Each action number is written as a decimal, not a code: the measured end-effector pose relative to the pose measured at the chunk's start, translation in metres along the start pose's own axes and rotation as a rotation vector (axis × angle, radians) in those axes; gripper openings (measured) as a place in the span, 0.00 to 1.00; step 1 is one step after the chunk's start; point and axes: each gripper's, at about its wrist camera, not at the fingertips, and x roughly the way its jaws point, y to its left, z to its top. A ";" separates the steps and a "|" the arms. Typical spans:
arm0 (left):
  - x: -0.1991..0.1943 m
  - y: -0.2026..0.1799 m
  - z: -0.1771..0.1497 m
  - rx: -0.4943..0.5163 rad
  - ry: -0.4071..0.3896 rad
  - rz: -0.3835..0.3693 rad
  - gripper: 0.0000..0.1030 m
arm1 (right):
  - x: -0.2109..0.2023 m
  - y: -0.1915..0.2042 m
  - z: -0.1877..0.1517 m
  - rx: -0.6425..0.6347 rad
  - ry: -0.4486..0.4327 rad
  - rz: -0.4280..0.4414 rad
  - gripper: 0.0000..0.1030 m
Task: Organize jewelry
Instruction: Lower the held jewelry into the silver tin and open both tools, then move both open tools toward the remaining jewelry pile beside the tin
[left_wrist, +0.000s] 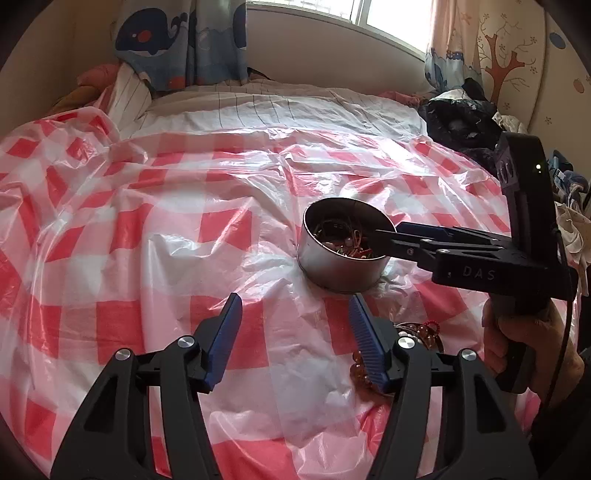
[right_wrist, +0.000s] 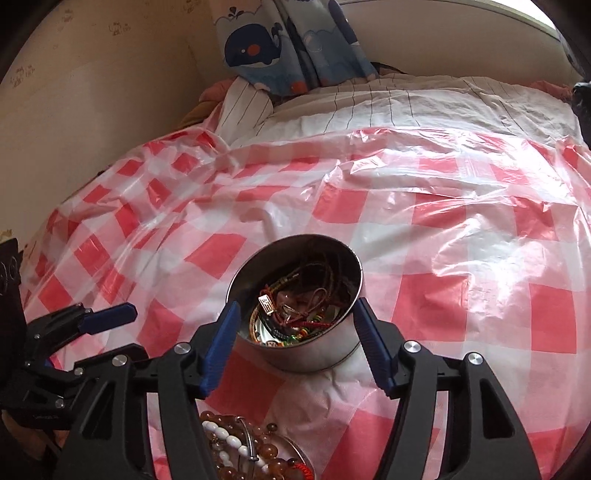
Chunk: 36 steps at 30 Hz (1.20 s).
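While it sits upright on the red-and-white checked plastic sheet (right_wrist: 461, 258), the round metal tin (right_wrist: 295, 299) holds a tangle of jewelry (right_wrist: 291, 310): dark cords, braided bands with red, green and orange threads, and a small rectangular metal charm lying near the middle. The tin has no lid on it, and its shiny inner wall mirrors some of the cords.

The right gripper (right_wrist: 295, 321) hangs over the near rim with its blue fingers well apart, one on each side of the tin, and nothing is caught between them; in the left wrist view its tips reach over the tin's mouth. Just below the tin in the right wrist view lies a second, shallow metal dish (right_wrist: 295, 448), only partly seen, piled with amber beads (right_wrist: 269, 448) and a strand of white beads (right_wrist: 221, 432), a red thread at its edge.

The left gripper (left_wrist: 295, 325) hovers over bare sheet beside that dish, its jaws spread and empty, the beads just under its right finger. A hand (left_wrist: 524, 343) grips the right tool's handle. Beyond the sheet lie a striped white quilt (right_wrist: 369, 107) and a whale-print curtain (right_wrist: 258, 44).
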 end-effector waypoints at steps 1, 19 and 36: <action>-0.003 0.002 -0.004 -0.008 -0.003 0.005 0.57 | -0.007 0.003 -0.003 -0.002 -0.010 -0.017 0.60; -0.008 -0.013 -0.082 -0.038 0.033 0.167 0.71 | -0.064 0.049 -0.138 0.074 0.013 -0.248 0.76; -0.001 -0.024 -0.086 0.005 0.041 0.246 0.82 | -0.063 0.061 -0.150 0.028 -0.036 -0.310 0.83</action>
